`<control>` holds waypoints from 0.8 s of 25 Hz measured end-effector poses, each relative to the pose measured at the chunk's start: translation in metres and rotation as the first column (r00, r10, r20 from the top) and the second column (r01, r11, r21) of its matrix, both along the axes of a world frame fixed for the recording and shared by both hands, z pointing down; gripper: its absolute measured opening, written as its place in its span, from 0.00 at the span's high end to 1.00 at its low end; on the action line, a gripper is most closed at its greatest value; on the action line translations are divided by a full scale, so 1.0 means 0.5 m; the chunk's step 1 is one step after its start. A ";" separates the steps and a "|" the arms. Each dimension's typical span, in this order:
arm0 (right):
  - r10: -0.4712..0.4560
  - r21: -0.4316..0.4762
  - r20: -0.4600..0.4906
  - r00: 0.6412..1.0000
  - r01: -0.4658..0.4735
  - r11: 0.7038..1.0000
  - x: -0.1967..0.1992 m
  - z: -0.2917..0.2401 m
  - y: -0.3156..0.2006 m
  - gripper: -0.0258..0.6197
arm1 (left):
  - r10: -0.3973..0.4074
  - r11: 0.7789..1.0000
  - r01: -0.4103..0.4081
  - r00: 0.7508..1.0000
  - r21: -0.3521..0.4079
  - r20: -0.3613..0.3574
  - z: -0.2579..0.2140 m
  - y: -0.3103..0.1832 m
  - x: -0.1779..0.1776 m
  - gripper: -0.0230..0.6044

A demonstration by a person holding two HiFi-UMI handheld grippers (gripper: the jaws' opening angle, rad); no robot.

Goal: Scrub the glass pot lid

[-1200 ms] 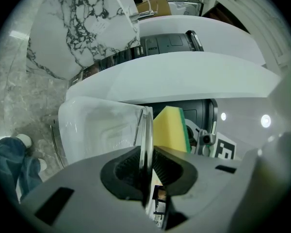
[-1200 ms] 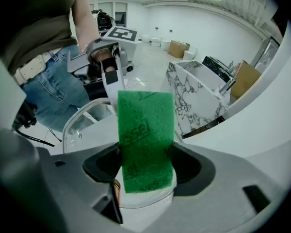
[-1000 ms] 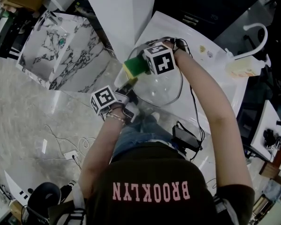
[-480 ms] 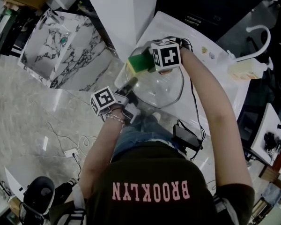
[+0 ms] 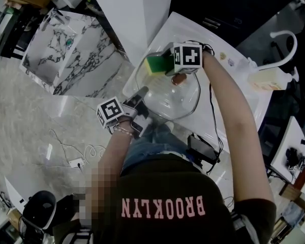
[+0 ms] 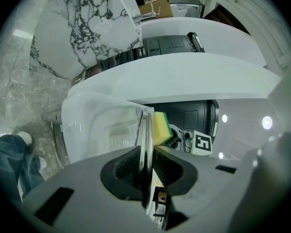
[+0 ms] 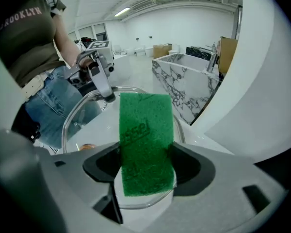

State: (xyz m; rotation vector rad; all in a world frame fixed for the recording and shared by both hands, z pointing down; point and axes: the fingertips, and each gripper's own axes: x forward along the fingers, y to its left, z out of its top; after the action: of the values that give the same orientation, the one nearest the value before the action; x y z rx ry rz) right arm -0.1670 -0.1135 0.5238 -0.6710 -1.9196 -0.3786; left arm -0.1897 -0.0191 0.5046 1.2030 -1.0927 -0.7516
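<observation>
Moved up-right along the domed glass lid (image 5: 180, 103): right gripper (image 5: 165, 66), jaws pinching a coarse green-and-yellow sponge (image 5: 155, 64). Left gripper (image 5: 141, 94) clamped on the lid's thin rim.

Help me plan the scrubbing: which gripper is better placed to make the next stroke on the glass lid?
Right. The right gripper has the green sponge between its jaws, at the far edge of the glass lid. The left gripper is clamped on the lid's rim, steadying it.
</observation>
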 end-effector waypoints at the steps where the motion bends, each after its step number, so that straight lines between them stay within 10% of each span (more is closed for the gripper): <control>1: 0.012 0.006 -0.009 1.000 -0.012 1.000 0.007 0.007 -0.013 0.50 | -0.002 1.000 0.002 1.000 -0.004 -0.001 -0.001 0.000 0.001 0.89; 17: 0.344 -0.145 -0.132 0.930 -0.361 0.921 0.153 0.088 -0.096 0.50 | -0.016 1.000 0.016 1.000 -0.005 0.021 0.006 0.000 -0.005 0.88; 20: 0.450 -0.172 -0.155 0.879 -0.473 0.864 0.191 0.102 -0.094 0.50 | -0.016 0.999 0.017 1.000 -0.029 0.018 0.004 0.006 -0.004 0.88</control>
State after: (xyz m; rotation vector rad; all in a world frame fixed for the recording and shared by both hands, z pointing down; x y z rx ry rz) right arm -0.0714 -0.1606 0.5746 -0.3293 -1.9536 0.1612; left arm -0.1918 -0.0161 0.5067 1.1793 -1.1263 -0.7362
